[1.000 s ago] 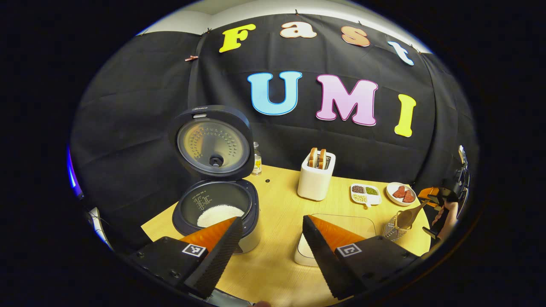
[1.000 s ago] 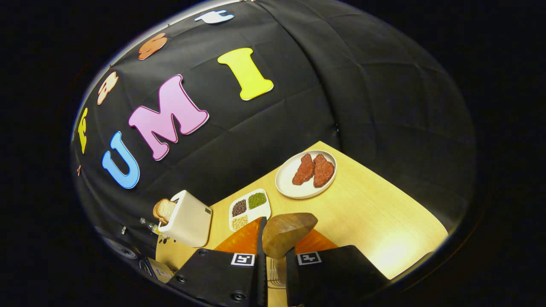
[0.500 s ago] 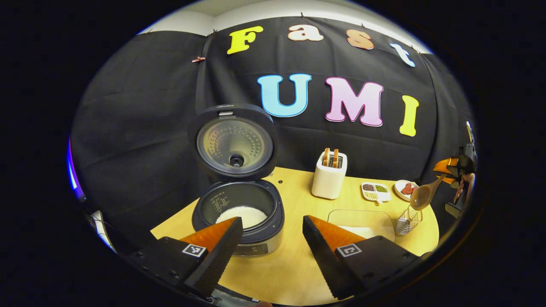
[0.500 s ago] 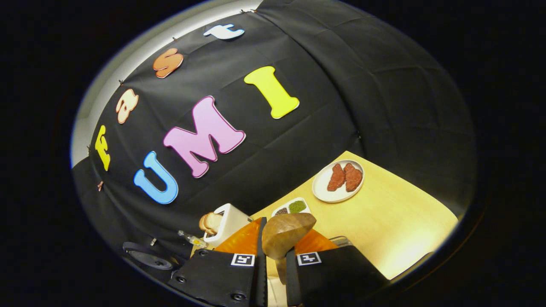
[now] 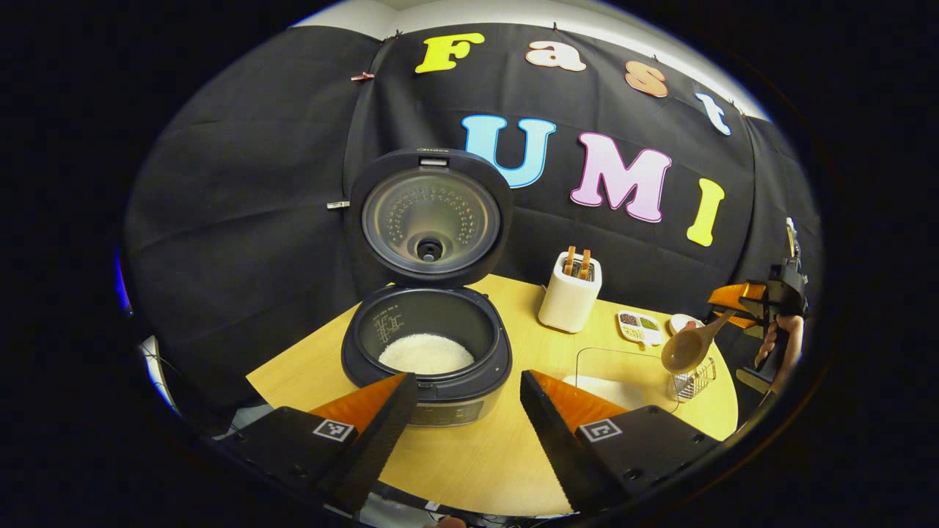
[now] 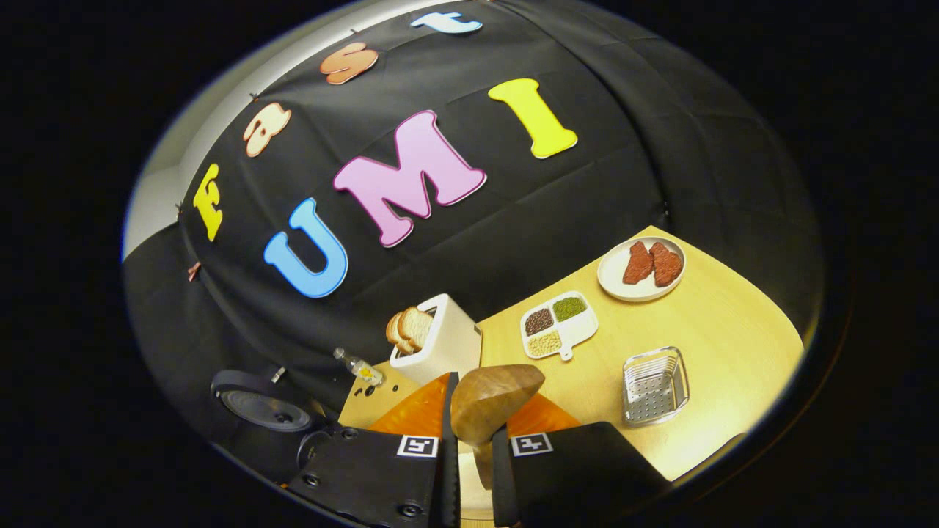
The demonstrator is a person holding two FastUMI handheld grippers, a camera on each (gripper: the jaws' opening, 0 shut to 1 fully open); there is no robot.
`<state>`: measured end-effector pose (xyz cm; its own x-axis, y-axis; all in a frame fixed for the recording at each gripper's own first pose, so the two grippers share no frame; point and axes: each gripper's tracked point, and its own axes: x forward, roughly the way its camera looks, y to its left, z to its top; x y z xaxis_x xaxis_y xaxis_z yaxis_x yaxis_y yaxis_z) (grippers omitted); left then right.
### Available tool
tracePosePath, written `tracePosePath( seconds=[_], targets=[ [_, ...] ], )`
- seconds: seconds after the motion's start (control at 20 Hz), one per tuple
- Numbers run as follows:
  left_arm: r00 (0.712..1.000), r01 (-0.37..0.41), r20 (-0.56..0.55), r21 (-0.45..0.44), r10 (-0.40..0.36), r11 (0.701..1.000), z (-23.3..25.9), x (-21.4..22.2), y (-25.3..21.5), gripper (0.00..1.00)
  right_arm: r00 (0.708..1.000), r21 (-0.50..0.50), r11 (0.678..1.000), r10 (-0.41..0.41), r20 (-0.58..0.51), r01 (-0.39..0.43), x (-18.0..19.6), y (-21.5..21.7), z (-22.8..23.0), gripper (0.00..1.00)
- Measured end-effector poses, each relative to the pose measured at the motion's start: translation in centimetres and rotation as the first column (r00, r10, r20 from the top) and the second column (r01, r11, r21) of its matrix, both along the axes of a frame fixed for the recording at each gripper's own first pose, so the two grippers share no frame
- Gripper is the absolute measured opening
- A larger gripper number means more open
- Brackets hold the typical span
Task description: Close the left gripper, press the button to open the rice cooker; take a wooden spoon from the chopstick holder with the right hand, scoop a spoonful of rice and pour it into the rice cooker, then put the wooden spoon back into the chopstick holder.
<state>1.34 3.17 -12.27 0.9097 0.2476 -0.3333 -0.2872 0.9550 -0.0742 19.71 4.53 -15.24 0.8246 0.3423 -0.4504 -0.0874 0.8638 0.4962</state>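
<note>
My rice cooker (image 5: 427, 345) is dark grey with white rice (image 5: 425, 353) inside, sitting on a pale yellow wood-grain table (image 5: 484, 455). The wooden spoon (image 6: 493, 402) is plain brown, the toaster (image 5: 570, 297) cream-white, and the chopstick holder (image 6: 653, 385) shiny silver mesh.

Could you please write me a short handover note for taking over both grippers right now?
Left gripper: open, holding nothing, hovering in front of the rice cooker.
Right gripper: shut on the wooden spoon, held in the air above the table; whether the spoon carries rice cannot be told.
Things: cooker lid stands open, with rice in the pot. The clear rice container sits right of the cooker, and the empty chopstick holder lies beyond it.
Done: lid opened, spoon taken out.
Left: scoop rice if not already done, pour it into the cooker, return the spoon to the holder.
</note>
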Motion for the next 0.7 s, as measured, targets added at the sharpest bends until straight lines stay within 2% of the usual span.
tracePosePath(
  seconds=[0.05, 0.1, 0.15, 0.45, 0.55, 0.7],
  targets=[
    [1.0, 0.006, -0.006, 0.002, -0.006, 1.0, -0.6, 0.0, 0.1, 0.95, 1.0, -0.031, 0.999, 0.017, 0.004, -0.017, -0.2, 0.7, -1.0, 0.22],
    [1.0, 0.01, -0.016, 0.002, -0.01, 1.0, -1.2, 0.1, 0.4, 0.95, 0.999, -0.061, 0.998, 0.032, 0.004, -0.032, -0.4, 1.1, -2.2, 0.17],
    [0.999, 0.011, -0.032, 0.0, -0.011, 1.0, -1.9, 0.1, 0.7, 0.95, 0.999, -0.086, 0.995, 0.045, -0.002, -0.045, -0.6, 1.5, -3.5, 0.21],
    [0.994, -0.018, -0.106, -0.032, 0.014, 0.999, -4.9, -0.4, 0.9, 0.95, 0.996, -0.224, 0.971, 0.08, -0.046, -0.088, -1.5, 2.2, -9.6, 0.22],
    [0.995, -0.007, -0.097, -0.057, 0.001, 0.998, -4.8, -0.7, 0.2, 0.96, 0.996, -0.233, 0.968, 0.083, -0.039, -0.09, -1.7, 2.9, -10.0, 0.22],
    [0.995, -0.009, -0.099, -0.048, 0.004, 0.999, -4.7, -1.2, 0.4, 0.95, 0.992, -0.263, 0.957, 0.122, -0.016, -0.122, -2.5, 3.8, -10.1, 0.22]
  ],
)
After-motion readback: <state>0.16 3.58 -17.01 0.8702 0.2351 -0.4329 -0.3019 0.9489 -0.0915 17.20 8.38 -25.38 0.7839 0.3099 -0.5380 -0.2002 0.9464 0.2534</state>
